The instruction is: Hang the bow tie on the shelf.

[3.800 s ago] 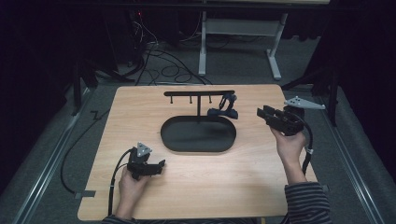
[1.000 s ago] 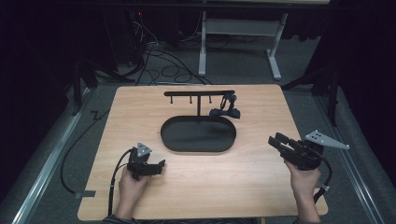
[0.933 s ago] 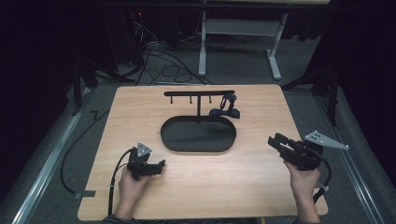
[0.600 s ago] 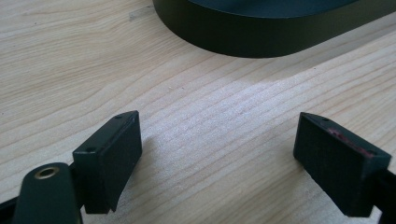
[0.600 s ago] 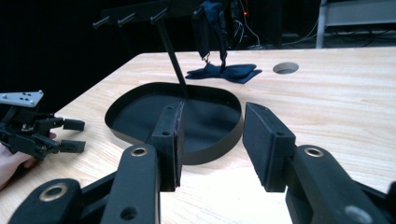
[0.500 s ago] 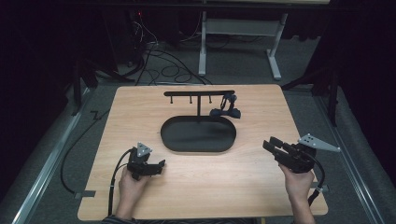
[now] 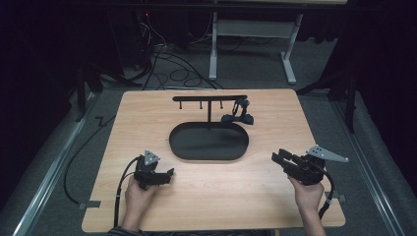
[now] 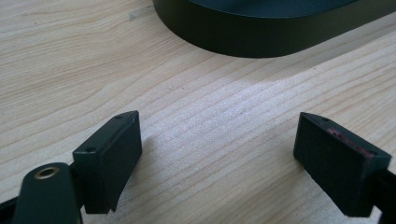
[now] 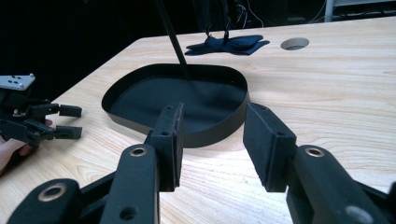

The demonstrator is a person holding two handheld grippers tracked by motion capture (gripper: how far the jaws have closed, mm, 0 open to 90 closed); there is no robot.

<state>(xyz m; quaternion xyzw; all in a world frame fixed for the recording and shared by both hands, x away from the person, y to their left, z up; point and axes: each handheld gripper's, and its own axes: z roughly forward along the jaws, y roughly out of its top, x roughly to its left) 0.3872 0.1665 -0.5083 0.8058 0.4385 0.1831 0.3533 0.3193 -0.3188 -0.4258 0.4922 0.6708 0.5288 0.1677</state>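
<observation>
A black oval tray (image 7: 183, 147) lies in the middle of the wooden table, and a thin black stand with a hooked crossbar (image 7: 209, 98) rises from its far side. A dark bow tie (image 7: 238, 118) rests on the table by the tray's far right rim, its strap running up to the bar's right end. My left gripper (image 7: 168, 176) rests low at the near left, open and empty, pointing at the tray (image 8: 261, 37). My right gripper (image 7: 279, 158) hovers at the near right, open with nothing between its fingers, facing the tray (image 9: 224, 130) and the bow tie (image 9: 229, 44).
A round cable hole (image 9: 294, 43) sits in the table behind the bow tie. Cables and a white desk frame (image 7: 251, 44) lie on the floor beyond the far edge. Bare wood (image 7: 221, 191) runs between the two hands. The left gripper (image 9: 65, 122) appears at the left of the right gripper view.
The right hand has come down and inward from the table's right edge toward the tray; earlier still it was up near the bow tie. The left hand has stayed put.
</observation>
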